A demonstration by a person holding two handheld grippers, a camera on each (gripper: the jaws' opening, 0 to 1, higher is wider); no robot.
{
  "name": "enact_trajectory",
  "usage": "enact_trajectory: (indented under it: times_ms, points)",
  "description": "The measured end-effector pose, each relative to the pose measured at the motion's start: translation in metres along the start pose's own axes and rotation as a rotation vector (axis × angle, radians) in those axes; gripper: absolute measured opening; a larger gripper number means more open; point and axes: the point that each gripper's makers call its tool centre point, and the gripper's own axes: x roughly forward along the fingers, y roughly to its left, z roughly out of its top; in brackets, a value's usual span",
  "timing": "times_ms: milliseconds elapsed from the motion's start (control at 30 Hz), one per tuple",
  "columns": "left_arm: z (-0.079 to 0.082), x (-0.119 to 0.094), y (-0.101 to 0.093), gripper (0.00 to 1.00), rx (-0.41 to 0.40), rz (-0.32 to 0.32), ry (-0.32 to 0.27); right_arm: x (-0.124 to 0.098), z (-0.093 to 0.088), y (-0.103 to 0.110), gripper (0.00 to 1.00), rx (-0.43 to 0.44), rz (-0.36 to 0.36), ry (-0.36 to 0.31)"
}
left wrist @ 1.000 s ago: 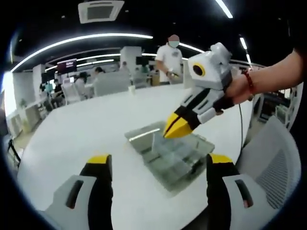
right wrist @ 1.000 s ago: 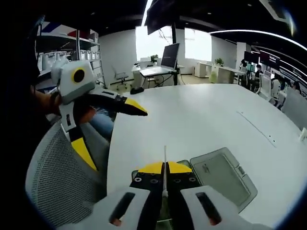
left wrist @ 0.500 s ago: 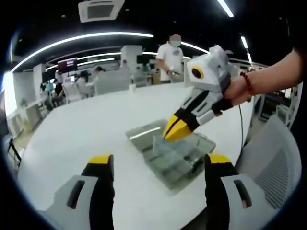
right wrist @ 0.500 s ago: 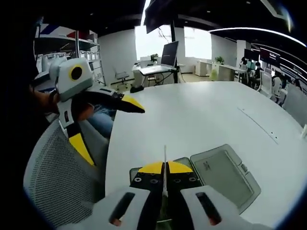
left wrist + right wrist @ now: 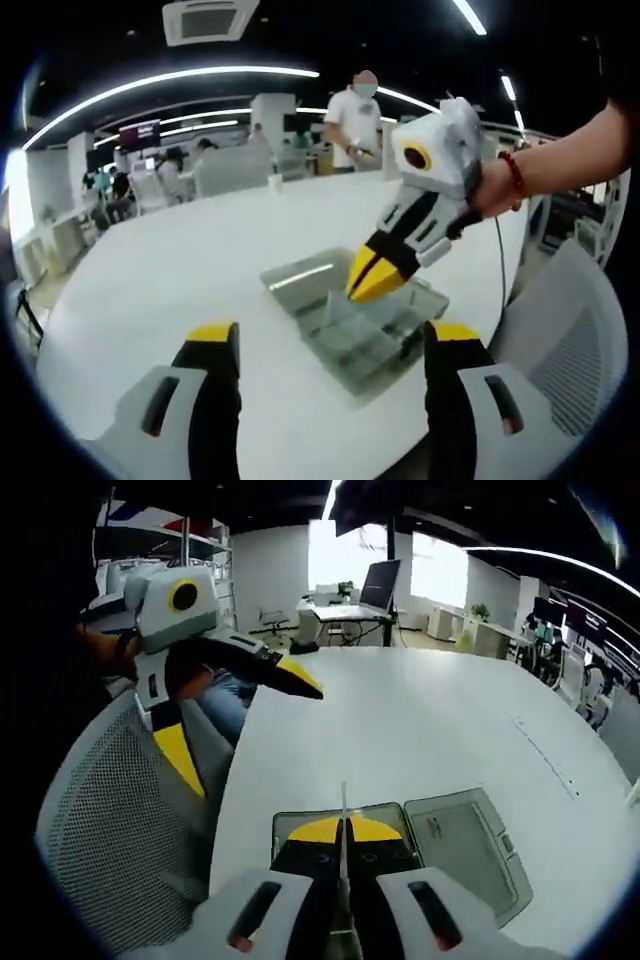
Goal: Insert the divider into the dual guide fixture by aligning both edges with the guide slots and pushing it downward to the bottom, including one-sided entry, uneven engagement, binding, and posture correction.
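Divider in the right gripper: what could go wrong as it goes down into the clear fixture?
1. The right gripper pinches the thin divider by one edge only, so it may tilt and enter one guide slot first, then bind.
2. The clear fixture sits loose on the white table; the left gripper hangs open and away from it, so a downward push could slide it.
3. The slots are transparent and hard to see, so misalignment is likely.

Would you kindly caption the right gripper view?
Right hand-held gripper pinching thin clear plastic divider above clear compartmented fixture box.
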Motion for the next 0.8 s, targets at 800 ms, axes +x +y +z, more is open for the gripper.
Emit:
enact_trajectory:
  times_ms: [800]
  points:
    - [0.0,0.002,-0.009,0.72,-0.015,-0.046,-0.001,0.01,-0.005,-0.001,0.0,-0.091,0.031,0.078]
